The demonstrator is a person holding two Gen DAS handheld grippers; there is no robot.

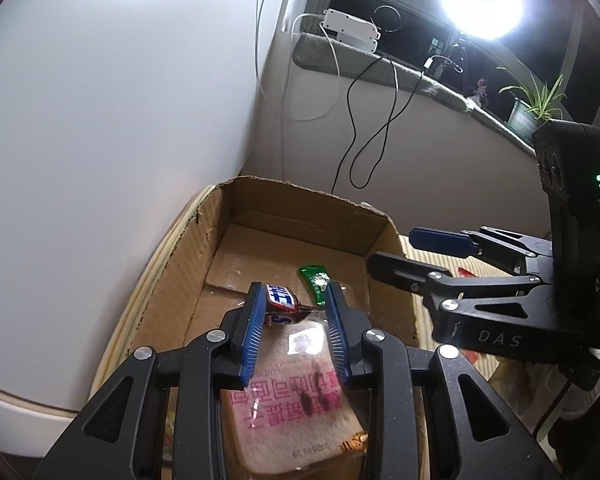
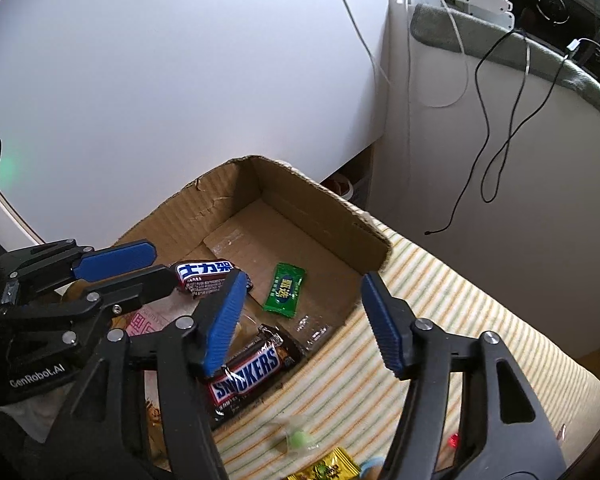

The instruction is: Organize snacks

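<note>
An open cardboard box lies on a striped cloth. Inside it are a green packet, a Snickers bar with Chinese lettering and a pink bread packet. My left gripper is open above the bread packet, and the Snickers bar lies just past its left fingertip. It also shows in the right wrist view. My right gripper is open and empty over the box's near right edge. A second Snickers bar lies below its left finger.
The striped cloth holds loose sweets at the near edge: a yellow packet, a green sweet and a red one. A white wall stands behind the box. Cables hang from a sill with a potted plant.
</note>
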